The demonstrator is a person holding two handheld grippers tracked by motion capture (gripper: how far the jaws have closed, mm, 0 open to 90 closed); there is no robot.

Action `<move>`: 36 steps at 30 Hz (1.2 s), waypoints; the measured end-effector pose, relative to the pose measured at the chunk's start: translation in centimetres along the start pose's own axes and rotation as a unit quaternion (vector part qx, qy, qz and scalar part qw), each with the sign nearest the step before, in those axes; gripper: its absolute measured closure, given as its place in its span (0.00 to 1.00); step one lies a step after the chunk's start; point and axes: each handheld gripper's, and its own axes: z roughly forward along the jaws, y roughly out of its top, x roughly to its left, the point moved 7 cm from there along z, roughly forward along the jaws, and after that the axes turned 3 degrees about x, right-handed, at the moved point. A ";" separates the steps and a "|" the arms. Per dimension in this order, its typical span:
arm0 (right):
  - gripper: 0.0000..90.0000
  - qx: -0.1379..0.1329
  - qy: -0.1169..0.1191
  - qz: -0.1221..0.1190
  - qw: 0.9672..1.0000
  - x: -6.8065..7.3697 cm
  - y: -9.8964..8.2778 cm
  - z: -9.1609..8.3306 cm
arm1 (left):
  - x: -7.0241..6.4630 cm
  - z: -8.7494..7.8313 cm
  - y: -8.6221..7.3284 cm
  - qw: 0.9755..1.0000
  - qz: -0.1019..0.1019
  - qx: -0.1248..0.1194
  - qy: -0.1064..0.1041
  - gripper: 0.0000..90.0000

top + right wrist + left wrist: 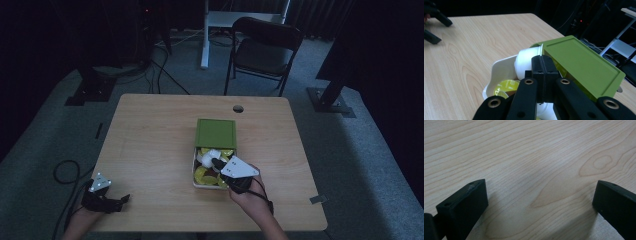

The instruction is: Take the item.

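Right gripper (543, 65) jaws clamped together on the thin rim of a small white plastic cup (527, 63), over a white box (501, 68) of yellow-lidded cups; green lid (584, 65) just beyond. Left gripper (540, 202) jaws apart over bare wooden table (529, 157).

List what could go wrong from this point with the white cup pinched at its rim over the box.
1. The right tool grips the white cup only by its thin rim; the cup hangs sideways and might slip back into the white box.
2. The green lid lies tilted across the far end of the box, right beside the cup; lifting could knock it off.
3. The left tool rests open on the table, far away, so the box could shift unsteadied.
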 end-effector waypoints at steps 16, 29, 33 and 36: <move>1.00 -0.033 -0.023 0.013 0.999 -2.2 1.3 -2.9 | 0.0 0.0 0.0 1.000 0.000 0.000 0.000 0.00; 1.00 -0.044 -0.074 0.036 0.996 -6.0 0.4 -5.8 | 0.0 0.0 0.0 1.000 0.000 0.000 0.000 0.00; 1.00 -0.036 -0.088 0.043 0.995 -7.1 -0.7 -6.5 | 0.0 0.0 0.0 1.000 0.000 0.001 0.000 0.00; 1.00 -0.030 -0.097 0.050 0.994 -7.8 -1.6 -6.8 | 0.0 0.0 0.0 1.000 0.000 0.000 0.000 0.00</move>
